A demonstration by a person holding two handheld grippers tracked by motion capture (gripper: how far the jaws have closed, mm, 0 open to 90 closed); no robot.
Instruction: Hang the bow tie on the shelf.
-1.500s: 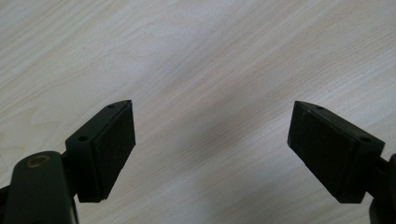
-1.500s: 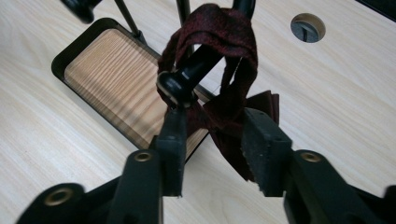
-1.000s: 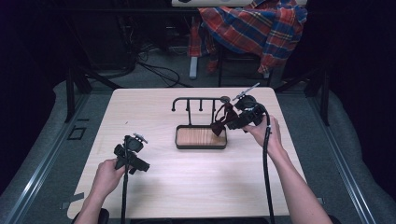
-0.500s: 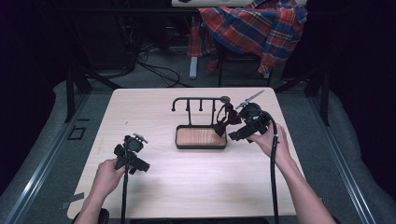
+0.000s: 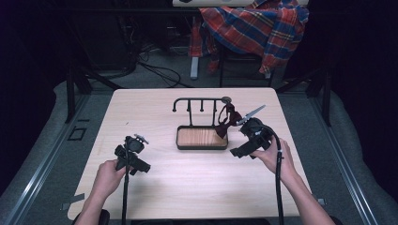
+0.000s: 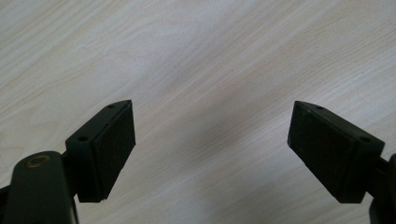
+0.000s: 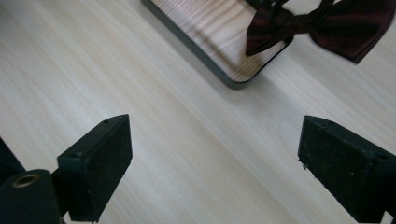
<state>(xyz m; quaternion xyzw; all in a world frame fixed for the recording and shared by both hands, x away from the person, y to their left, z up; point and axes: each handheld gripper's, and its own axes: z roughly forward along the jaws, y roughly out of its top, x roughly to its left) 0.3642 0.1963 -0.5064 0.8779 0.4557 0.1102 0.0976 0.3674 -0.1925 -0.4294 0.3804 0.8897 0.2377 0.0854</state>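
Observation:
A dark red bow tie [image 5: 227, 123] hangs from the right end of a black hook rack [image 5: 199, 100] that rises from a wooden tray base [image 5: 202, 137]. My right gripper [image 5: 237, 152] is open just right of the tray, with nothing between its jaws. In the right gripper view the gripper [image 7: 215, 140] looks over bare table, with the bow tie [image 7: 308, 21] and a tray corner [image 7: 219, 32] ahead. My left gripper [image 5: 141, 167] is open near the front left. In the left gripper view the gripper [image 6: 210, 123] has bare wood between its pads.
The light wooden table [image 5: 197, 183] has bare room in front of the tray and on both sides. A plaid shirt [image 5: 256, 28] hangs over a chair beyond the far edge. Cables [image 5: 155, 70] lie on the floor behind.
My right gripper has drawn back from the bow tie toward the near edge. The bow tie stays on the rack. The left gripper has hardly moved.

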